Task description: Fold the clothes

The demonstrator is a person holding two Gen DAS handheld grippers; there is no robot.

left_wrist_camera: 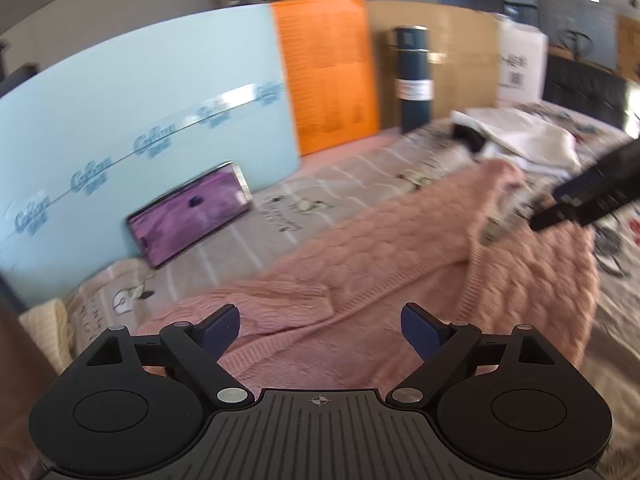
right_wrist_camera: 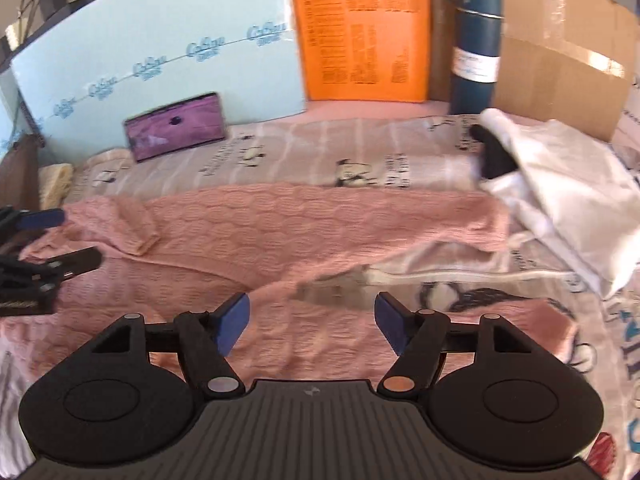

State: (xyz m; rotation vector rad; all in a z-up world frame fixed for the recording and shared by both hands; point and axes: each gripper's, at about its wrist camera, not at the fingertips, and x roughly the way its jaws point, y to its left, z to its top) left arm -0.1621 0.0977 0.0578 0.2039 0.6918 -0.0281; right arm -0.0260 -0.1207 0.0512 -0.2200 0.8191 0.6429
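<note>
A pink knitted sweater (left_wrist_camera: pixel 360 264) lies spread on the printed bed sheet, partly folded over itself, with a sleeve cuff (left_wrist_camera: pixel 308 300) lying across it. It also shows in the right wrist view (right_wrist_camera: pixel 280 232). My left gripper (left_wrist_camera: pixel 320 330) is open and empty just above the sweater's near part. My right gripper (right_wrist_camera: pixel 312 322) is open and empty above the sweater's lower edge. The right gripper also shows in the left wrist view (left_wrist_camera: pixel 576 204) at the right, over the sweater. The left gripper shows at the left edge of the right wrist view (right_wrist_camera: pixel 56 240), open.
A white garment (right_wrist_camera: pixel 560 184) with a black item lies at the back right. A dark blue flask (right_wrist_camera: pixel 476 44), an orange board (right_wrist_camera: pixel 360 28), a light blue foam board (right_wrist_camera: pixel 160 52), cardboard and a phone (right_wrist_camera: pixel 176 126) stand along the back. A cream cloth (right_wrist_camera: pixel 56 180) lies far left.
</note>
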